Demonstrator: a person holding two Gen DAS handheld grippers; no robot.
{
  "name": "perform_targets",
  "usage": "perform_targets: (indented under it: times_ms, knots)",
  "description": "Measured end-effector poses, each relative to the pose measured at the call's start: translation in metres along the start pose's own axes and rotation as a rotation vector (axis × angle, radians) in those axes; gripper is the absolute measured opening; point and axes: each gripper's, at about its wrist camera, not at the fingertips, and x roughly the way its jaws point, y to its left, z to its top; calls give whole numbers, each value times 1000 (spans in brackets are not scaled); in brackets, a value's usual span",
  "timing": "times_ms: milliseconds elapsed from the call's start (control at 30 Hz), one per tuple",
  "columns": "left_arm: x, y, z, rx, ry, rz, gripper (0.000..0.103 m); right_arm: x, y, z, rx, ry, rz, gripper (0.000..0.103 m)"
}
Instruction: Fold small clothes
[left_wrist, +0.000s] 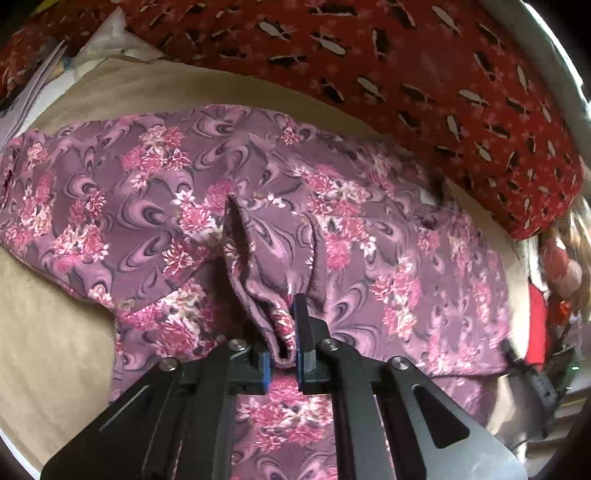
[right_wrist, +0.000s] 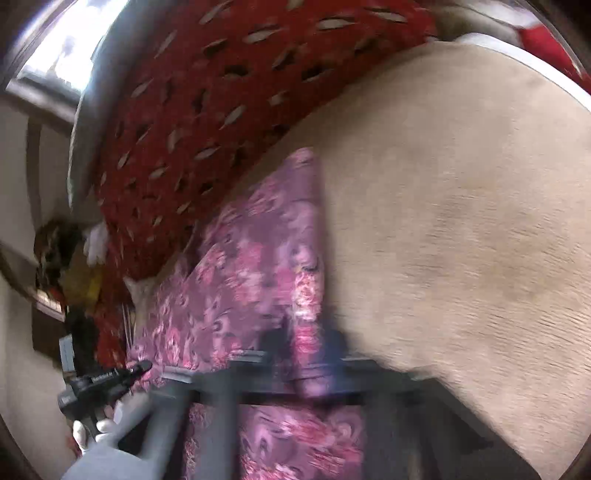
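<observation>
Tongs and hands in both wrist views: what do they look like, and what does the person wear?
The left tongs have black angular link arms with silver round bolts, cut-out slots, and black fingers faced with blue pads. The right tongs are motion-blurred: dark bars, bluish fingertips. The left hand wears a whitish glove and a grey sleeve.

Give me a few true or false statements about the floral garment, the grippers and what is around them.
1. The left gripper is shut on a fold of the garment. True.
2. The garment is plain white. False: it is purple with pink flowers.
3. The garment lies on a tan surface. True.
4. The red cushion lies on top of the garment. False: it sits beyond it, at the far edge.
5. The right gripper is wide open over bare surface. False: it is shut on the garment's edge.
</observation>
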Motion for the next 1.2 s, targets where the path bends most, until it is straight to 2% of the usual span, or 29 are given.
perform_targets:
  times_ms: [67, 100, 167, 200, 233, 300, 400, 433, 567, 633, 700, 767, 867, 933, 967, 1033, 1100, 1133, 1200]
  knots:
    - [10, 2, -1, 26, 22, 33, 15, -8, -1, -3, -15, -65, -20, 7]
    - [15, 1, 1, 31, 35, 46, 19, -4, -4, -5, -24, -54, -74, 7]
    - [12, 8, -1, 14, 40, 4, 19, 11, -15, -11, -10, 49, -121, 8]
    - [4, 16, -3, -9, 43, -34, 20, 5, -16, -13, -2, 30, -108, 9]
    - [-3, 23, -4, -34, 37, -68, 20, -4, -12, -13, -10, 2, -127, 16]
    - [-21, 38, -6, -90, -1, -137, 20, -21, 1, -13, -46, -69, -144, 16]
    - [-32, 52, -3, -154, -33, -183, 20, -28, 33, -15, -108, -109, -96, 16]
    - [-28, 52, 0, -160, -27, -178, 20, -22, 47, -16, -135, -93, -71, 16]
    - [5, 51, 4, -140, 50, -81, 20, 25, 107, -39, -259, 36, -11, 17]
    - [10, 55, 5, -161, 69, -102, 20, 51, 134, -52, -301, 99, 14, 17]
    - [-1, 69, 2, -193, 52, -157, 20, 75, 164, -64, -345, 147, 41, 17]
    - [-17, 86, 2, -199, 19, -168, 20, 94, 189, -75, -379, 178, 71, 17]
    - [-39, 123, 9, -224, -25, -150, 30, 126, 224, -87, -404, 221, 109, 17]
    - [-51, 156, 13, -267, -59, -102, 40, 140, 238, -100, -434, 238, 122, 17]
    - [-61, 182, 17, -303, -89, -70, 40, 150, 245, -108, -447, 258, 130, 17]
    - [-72, 211, 25, -350, -114, -27, 40, 166, 248, -125, -469, 301, 117, 20]
    - [-91, 247, 35, -380, -151, 34, 40, 164, 247, -138, -530, 213, 122, 20]
    - [-97, 258, 41, -371, -156, 58, 44, 163, 246, -141, -541, 188, 129, 20]
    - [-103, 275, 51, -335, -139, 113, 51, 161, 244, -139, -526, 190, 141, 20]
